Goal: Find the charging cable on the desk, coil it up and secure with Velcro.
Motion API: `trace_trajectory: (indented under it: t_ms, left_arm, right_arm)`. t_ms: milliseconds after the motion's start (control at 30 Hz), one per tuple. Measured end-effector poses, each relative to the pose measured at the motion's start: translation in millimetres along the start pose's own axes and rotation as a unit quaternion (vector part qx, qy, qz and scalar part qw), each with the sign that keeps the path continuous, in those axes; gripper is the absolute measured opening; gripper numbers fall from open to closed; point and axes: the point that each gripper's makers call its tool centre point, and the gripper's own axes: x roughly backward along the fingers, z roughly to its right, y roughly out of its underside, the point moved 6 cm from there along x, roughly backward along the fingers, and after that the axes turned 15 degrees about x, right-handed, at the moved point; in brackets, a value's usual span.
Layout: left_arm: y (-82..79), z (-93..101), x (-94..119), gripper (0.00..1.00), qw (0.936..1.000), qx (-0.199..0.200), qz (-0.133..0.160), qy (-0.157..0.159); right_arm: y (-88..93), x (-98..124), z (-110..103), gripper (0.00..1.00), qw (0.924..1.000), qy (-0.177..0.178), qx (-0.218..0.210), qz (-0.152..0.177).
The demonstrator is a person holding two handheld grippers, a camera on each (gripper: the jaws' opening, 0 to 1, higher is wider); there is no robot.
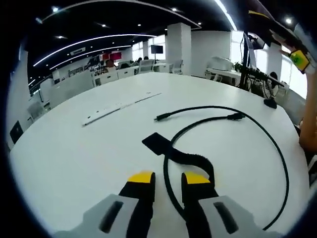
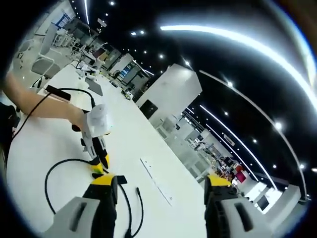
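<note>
A black charging cable (image 1: 277, 153) lies in a wide loop on the white table (image 1: 74, 158), its two plug ends (image 1: 161, 118) pointing at each other near the middle. A black Velcro strap (image 1: 159, 144) sits on the cable close to my left gripper (image 1: 168, 179). That gripper is low over the table and open, with the cable running between its yellow-tipped fingers (image 1: 141, 177). The right gripper view shows the same cable (image 2: 47, 179), the strap (image 2: 120, 179) and the left gripper (image 2: 100, 161) held by a hand. My right gripper (image 2: 162, 182) is raised and wide open, holding nothing.
A long thin metal strip (image 1: 119, 106) lies on the table beyond the cable. A small black base (image 1: 270, 103) stands near the table's far right edge. A person's arm (image 1: 309, 116) comes in from the right. Office desks and chairs (image 1: 146, 66) stand behind.
</note>
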Motion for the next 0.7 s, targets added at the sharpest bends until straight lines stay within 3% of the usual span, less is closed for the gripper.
trace_trajectory:
  t_ms: [167,300,700]
  left_arm:
    - [-0.6,-1.9,-1.3,0.2,0.9999,0.01,0.005,0.001]
    - [-0.2,-0.5,-2.1,0.11,0.9999,0.008,0.006,0.006]
    - [-0.5,-2.2,-2.7,0.06,0.9999,0.0,0.01,0.007]
  right_arm:
    - [-0.2,-0.8,-1.0,0.72,1.0,-0.002,0.004,-0.002]
    - [-0.1,-1.5,-1.7,0.72,1.0,-0.002,0.005,-0.002]
    - [0.1,-7.1,-5.7,0.71,0.9999,-0.01,0.012,-0.006]
